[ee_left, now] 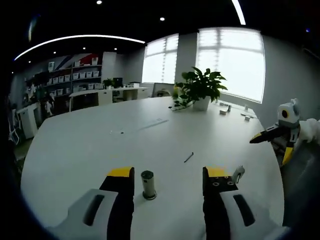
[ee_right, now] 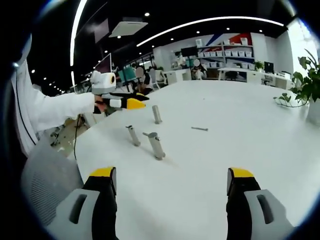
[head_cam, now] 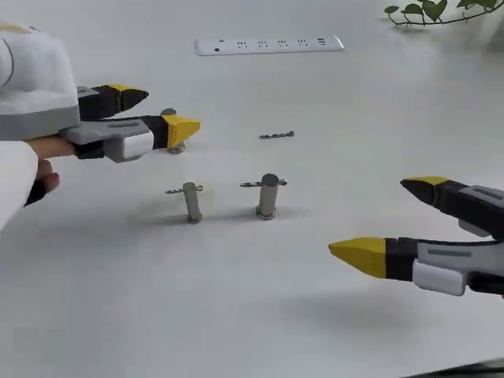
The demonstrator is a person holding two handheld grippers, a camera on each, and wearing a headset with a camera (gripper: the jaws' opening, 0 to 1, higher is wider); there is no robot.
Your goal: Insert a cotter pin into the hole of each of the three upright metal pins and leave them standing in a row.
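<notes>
Standing upright in the gap between the parted jaws of the left gripper [ee_left: 167, 175], about level with their tips and closer to the left-hand jaw, the bare metal pin [ee_left: 147, 184] appears to be the one post with no cotter through it; its long axis runs straight up from the workbench [head_cam: 252, 331], square to the line along which the jaws would close; neither jaw touches it and nothing is clamped. Farther out ahead of those jaws and over toward the right-hand one, the loose cotter pin [ee_left: 188, 157] lies flat on the bench, its length slanting away from the tips. The right gripper [head_cam: 370, 218] hovers with its jaws wide apart and holding nothing; ahead of it and a little left of centre stand the narrower fitted pin [ee_right: 133, 135] and the thicker fitted pin [ee_right: 156, 145], each with a cotter across its head; the loose cotter lies beyond them, slightly right of centre. By this layout the left gripper is the nearer to both remaining parts; a reach from the right would have to pass close beside the two finished pins without tipping them.
</notes>
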